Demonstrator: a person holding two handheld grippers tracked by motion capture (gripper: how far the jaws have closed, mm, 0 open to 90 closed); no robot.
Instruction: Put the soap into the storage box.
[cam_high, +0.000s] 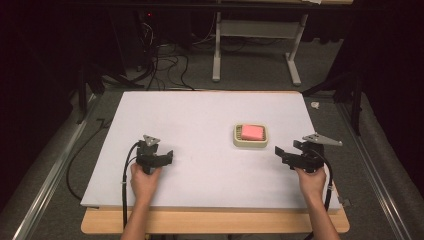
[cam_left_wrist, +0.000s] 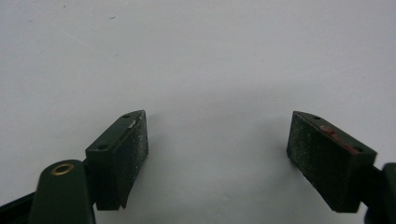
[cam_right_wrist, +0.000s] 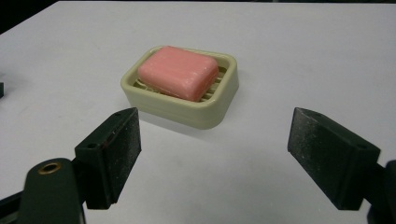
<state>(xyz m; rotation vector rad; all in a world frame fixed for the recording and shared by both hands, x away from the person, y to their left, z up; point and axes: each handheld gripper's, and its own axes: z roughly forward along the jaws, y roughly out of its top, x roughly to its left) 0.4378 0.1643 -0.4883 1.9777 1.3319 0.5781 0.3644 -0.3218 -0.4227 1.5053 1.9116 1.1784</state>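
We see pink soap (cam_right_wrist: 179, 72) lying in the dish (cam_right_wrist: 224, 100). Right gripper (cam_right_wrist: 212, 156) near the dish, jaws spread, empty. Left gripper (cam_left_wrist: 217, 158) well apart from the dish, jaws spread over bare table (cam_left_wrist: 196, 56).

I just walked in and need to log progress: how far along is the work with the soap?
Barely begun. Done: nothing visibly; the pink soap lies in its beige dish. In hand: the right gripper, jaws open, faces the dish from a short way off; the left gripper is open over the bare white table. Left: likely closing in and grasping.
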